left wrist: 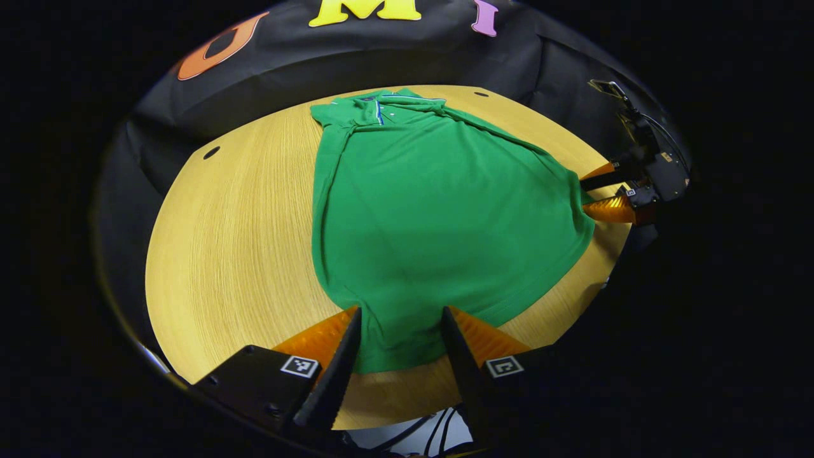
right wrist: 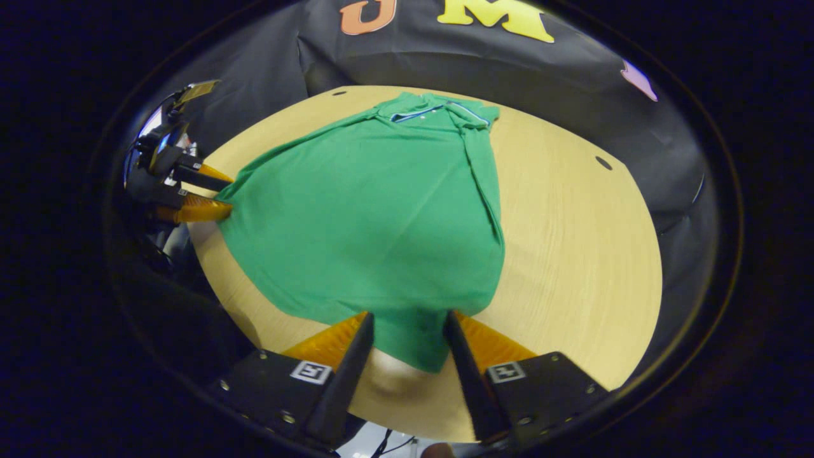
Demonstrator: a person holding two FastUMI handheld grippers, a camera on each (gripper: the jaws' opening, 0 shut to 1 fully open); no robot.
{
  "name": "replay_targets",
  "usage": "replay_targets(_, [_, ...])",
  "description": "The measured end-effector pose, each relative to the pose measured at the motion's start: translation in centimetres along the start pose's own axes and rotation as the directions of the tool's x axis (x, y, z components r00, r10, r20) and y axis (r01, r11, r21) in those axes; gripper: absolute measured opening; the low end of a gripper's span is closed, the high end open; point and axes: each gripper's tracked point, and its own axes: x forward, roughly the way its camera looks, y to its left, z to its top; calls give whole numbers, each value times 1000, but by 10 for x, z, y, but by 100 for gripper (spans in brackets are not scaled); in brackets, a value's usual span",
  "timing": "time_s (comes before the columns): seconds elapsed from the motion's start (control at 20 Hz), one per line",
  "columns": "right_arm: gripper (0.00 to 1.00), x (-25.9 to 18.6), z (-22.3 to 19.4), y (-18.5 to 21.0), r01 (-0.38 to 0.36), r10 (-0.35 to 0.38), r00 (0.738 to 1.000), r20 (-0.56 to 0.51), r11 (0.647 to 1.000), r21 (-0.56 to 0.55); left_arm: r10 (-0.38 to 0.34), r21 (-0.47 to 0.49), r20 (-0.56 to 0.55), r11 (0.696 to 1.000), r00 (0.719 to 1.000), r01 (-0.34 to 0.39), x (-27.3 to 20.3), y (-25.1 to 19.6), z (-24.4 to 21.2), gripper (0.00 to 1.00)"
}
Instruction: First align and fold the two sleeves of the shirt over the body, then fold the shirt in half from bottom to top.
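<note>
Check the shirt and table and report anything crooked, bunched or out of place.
Nothing stands out. The green polo shirt lies flat on the wooden table, collar at the far end and both sleeves tucked in along its sides. The left gripper and the right gripper each straddle a bottom hem corner, jaws open.

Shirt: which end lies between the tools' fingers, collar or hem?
The hem: its corners sit within the left tool and right tool; the collar lies far off.

My left gripper view looks from the near edge of the round pale wooden table point(left wrist: 235, 254), low and close, facing the black cloth wall. My right gripper view faces likewise. Both share the flat green polo shirt point(left wrist: 432, 210).
</note>
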Motion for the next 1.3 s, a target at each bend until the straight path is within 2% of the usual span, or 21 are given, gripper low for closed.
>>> replay_targets(0.05, [70, -1, 0, 0, -1, 1, 1000, -4, 1000, -2, -3, 9, 10, 1000, 1000, 3, 0, -3, 0, 71])
replay_targets(0.1, [70, 1, 1, 1, -9, 9, 1000, 5, 1000, -1, -8, 12, 18, 1000, 1000, 8, -1, -7, 4, 66])
replay_targets(0.15, [52, -2, 5, 2, -7, 7, 1000, 8, 1000, 6, -16, 19, 23, 1000, 1000, 15, 3, -10, 6, 43])
replay_targets(0.2, [33, 1, 2, 1, -9, 9, 1000, 4, 1000, 7, -22, 22, 28, 1000, 999, 21, 2, -12, 7, 41])
replay_targets(0.25, [32, 1, 6, 1, -12, 12, 1000, 15, 1000, 3, -23, 19, 35, 1000, 999, 22, 3, -12, 8, 34])
replay_targets(0.3, [2, 2, 4, 1, -11, 11, 1000, 2, 1000, 16, -25, 7, 37, 1000, 999, 24, 3, -12, 8, 20])
replay_targets(0.35, [2, 1, 6, 1, -13, 13, 1000, -5, 1000, 21, -31, -13, 34, 999, 999, 31, 3, -12, 9, 8])
replay_targets(0.45, [3, 2, 8, 2, -30, 31, 999, -17, 998, 50, -74, -102, 32, 992, 997, 77, 4, -14, 12, 4])
replay_targets(0.55, [1, -3, 10, 2, -52, 55, 998, -31, 995, 88, -96, -179, 51, 978, 994, 103, 0, -8, 24, 3])
replay_targets(0.7, [1, -14, 24, 0, -69, 70, 998, 0, 990, 126, -104, -224, 87, 967, 991, 121, -5, 1, 44, 4])
replay_targets(1.3, [1, -62, 106, -15, -94, 65, 984, 164, 980, 175, -115, -190, 205, 969, 972, 155, -36, 6, 111, 4])
